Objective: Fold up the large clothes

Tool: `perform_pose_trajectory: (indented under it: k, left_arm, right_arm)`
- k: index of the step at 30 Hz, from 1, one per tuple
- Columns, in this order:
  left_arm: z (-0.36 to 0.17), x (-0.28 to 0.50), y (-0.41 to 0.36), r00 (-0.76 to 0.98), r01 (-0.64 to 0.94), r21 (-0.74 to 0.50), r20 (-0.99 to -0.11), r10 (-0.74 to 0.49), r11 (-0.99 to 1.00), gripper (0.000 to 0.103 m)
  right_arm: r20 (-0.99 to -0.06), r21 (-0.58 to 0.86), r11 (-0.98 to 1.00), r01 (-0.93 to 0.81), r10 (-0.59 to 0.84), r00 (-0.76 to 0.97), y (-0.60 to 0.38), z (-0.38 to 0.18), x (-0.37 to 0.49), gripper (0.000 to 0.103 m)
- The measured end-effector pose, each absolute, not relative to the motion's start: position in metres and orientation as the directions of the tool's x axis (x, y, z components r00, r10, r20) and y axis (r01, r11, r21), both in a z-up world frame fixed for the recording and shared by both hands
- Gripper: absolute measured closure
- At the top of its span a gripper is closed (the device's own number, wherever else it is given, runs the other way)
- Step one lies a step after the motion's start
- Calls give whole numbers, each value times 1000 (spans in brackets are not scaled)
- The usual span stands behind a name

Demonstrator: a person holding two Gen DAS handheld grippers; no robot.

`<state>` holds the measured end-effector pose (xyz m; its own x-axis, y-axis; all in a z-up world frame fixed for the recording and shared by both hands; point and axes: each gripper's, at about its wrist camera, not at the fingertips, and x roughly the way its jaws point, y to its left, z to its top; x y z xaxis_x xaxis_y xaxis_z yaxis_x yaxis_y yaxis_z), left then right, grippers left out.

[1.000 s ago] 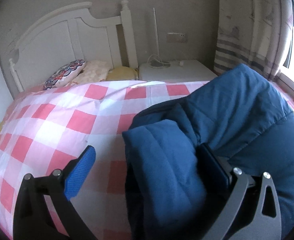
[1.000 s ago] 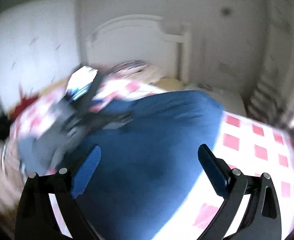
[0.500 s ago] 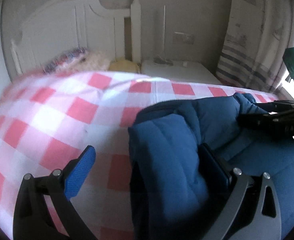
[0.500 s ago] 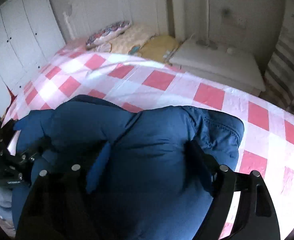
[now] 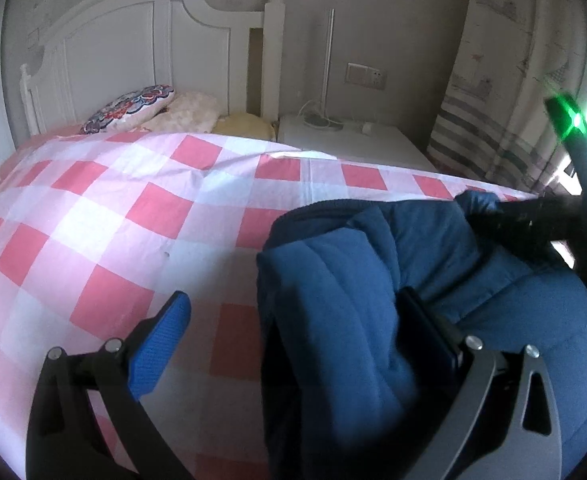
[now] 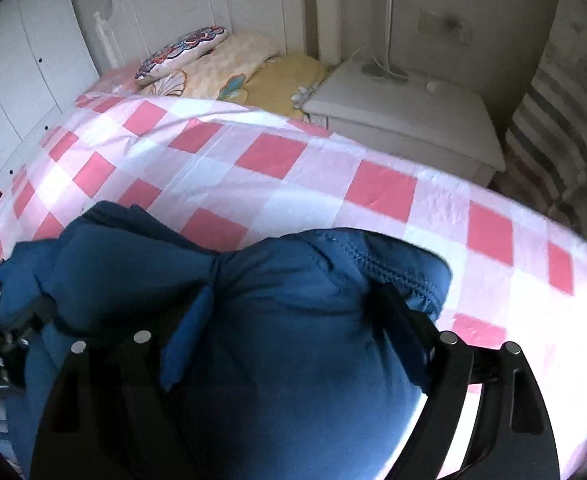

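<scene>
A blue padded jacket (image 5: 373, 264) lies bunched on the pink-and-white checked bed cover (image 5: 105, 220). My left gripper (image 5: 293, 300) stands open at the jacket's left edge. Its blue left pad (image 5: 161, 344) hangs free over the cover, while its right finger (image 5: 425, 320) rests against the padding. My right gripper (image 6: 293, 292) is shut on a thick fold of the jacket (image 6: 293, 340) at its stitched edge, and the padding fills the wide gap between both fingers. In the left wrist view, the right gripper's dark body with a green light (image 5: 569, 120) sits at the jacket's far right corner.
A white headboard (image 5: 133, 40) and patterned pillows (image 6: 185, 52) are at the bed's far end. A white nightstand (image 6: 405, 108) with a lamp stands beside it, a striped curtain (image 5: 493, 100) hangs to the right, and white wardrobe doors (image 6: 13, 80) are on the left.
My right gripper swung across and down onto the jacket's far corner and narrowed onto the padding. The raised jacket flap sank lower onto the bed. My left gripper stayed put, rolling slightly.
</scene>
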<state>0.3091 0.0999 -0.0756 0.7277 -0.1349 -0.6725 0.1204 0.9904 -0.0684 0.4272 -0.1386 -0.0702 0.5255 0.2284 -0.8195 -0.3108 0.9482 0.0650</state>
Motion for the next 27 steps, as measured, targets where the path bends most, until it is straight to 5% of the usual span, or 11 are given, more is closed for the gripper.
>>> perform_pose_trajectory:
  k: [10,15,19,24,27]
  left_arm:
    - [-76,310,101,723,118,-78,-676,-140,990,2]
    - [-77,311,103,719,121,-92,-678,-151,988,2]
    - [-77,311,105,715,119,-108,-680,-161,987,2]
    - [-66,321,116,649,105,-148,-739,-180,983,2]
    - [-26,313,121,705,62,-168,-691,-162,984,3]
  right_arm:
    - [-834,70,972,-224,180,521,-155,-73,431,11]
    - [-706,136,932,-337,330,627,-152,-20,365,11]
    - [-813,19,905,-426,262,520,-119,-69,351,10]
    - [-772,35,919,-392,274,574,-126,-82,347,4]
    - [-764,26,926,-377,261,590,-127,-82,345,4]
